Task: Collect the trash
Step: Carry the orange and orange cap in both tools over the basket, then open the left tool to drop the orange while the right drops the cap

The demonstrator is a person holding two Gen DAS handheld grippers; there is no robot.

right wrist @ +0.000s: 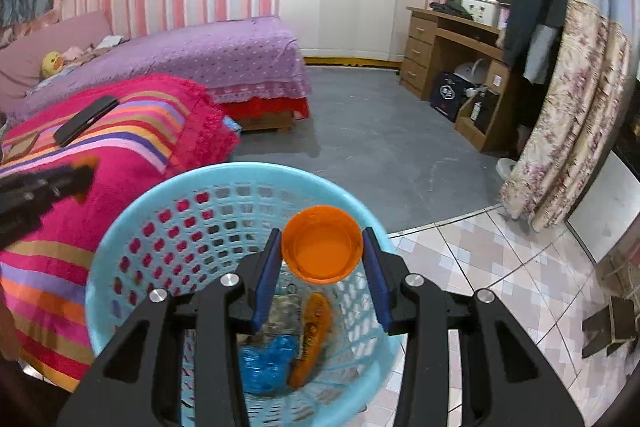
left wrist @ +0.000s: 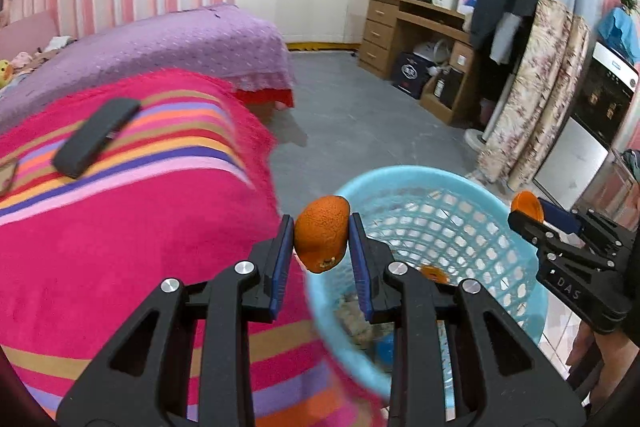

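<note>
My left gripper (left wrist: 322, 241) is shut on a piece of orange peel (left wrist: 322, 233), held at the near left rim of a light blue plastic basket (left wrist: 460, 187). My right gripper (right wrist: 322, 253) is shut on an orange cap (right wrist: 322, 243), hanging over the open mouth of the same basket (right wrist: 160, 203). Inside the basket lie a blue wrapper (right wrist: 268, 363), a long orange wrapper (right wrist: 314, 335) and other scraps. In the left wrist view the right gripper (left wrist: 532, 213) shows at the right edge with the orange cap (left wrist: 527, 205). The left gripper (right wrist: 78, 175) appears blurred at the left of the right wrist view.
A bed with a pink striped blanket (left wrist: 120, 227) stands left of the basket, with a black remote (left wrist: 96, 137) on it. A purple bed (right wrist: 224, 55) lies behind. A wooden desk (right wrist: 448, 43), a flowered curtain (right wrist: 560, 115) and grey floor (right wrist: 380, 147) are to the right.
</note>
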